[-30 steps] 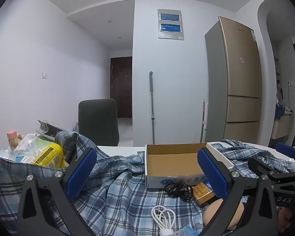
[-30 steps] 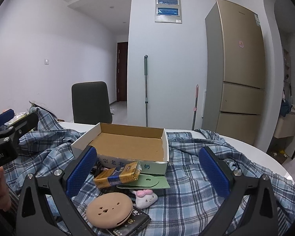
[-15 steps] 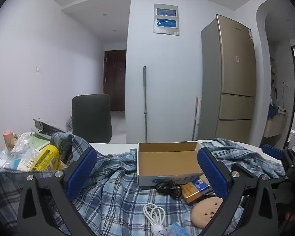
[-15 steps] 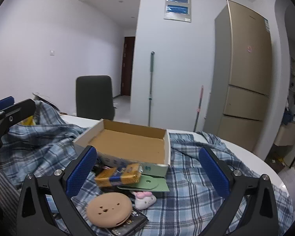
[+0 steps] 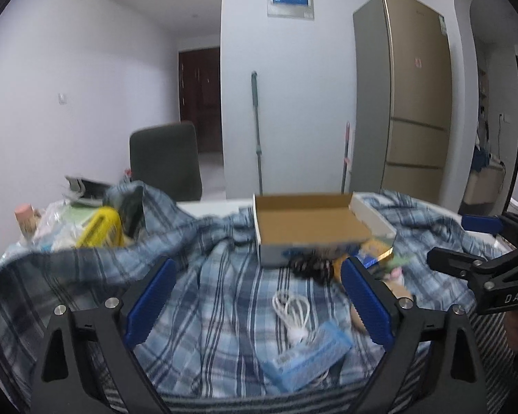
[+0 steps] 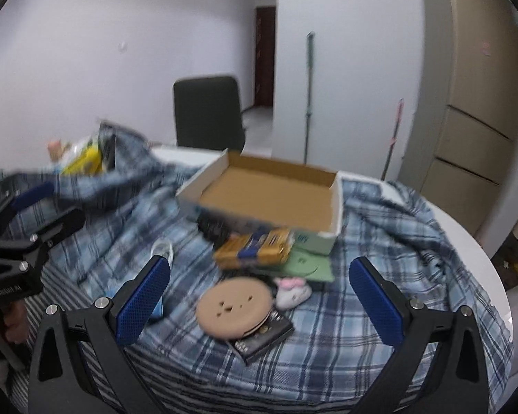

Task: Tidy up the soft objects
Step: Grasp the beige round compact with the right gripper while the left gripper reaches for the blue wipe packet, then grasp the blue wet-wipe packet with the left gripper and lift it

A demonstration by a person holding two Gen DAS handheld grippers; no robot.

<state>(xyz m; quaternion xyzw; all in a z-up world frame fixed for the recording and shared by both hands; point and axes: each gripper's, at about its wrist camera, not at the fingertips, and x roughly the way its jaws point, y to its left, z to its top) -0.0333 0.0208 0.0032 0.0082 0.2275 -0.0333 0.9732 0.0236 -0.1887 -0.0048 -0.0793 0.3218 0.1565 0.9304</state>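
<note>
Left gripper (image 5: 255,302) hovers over the plaid shirt (image 5: 203,296) spread across the desk (image 6: 466,238), fingers released and just easing inward w/ nothing between; right gripper (image 6: 259,298), fingers also wide and empty, points at the round tan cushion (image 6: 234,307) and small plush toy (image 6: 291,293) in front of the open cardboard box (image 6: 272,191). Best approach, judging by the layout: lift the soft pcs clear of the hard clutter first, pinching each at its middle. Motion blur smears the box front, and what lies under the shirt can't be made out.
</note>
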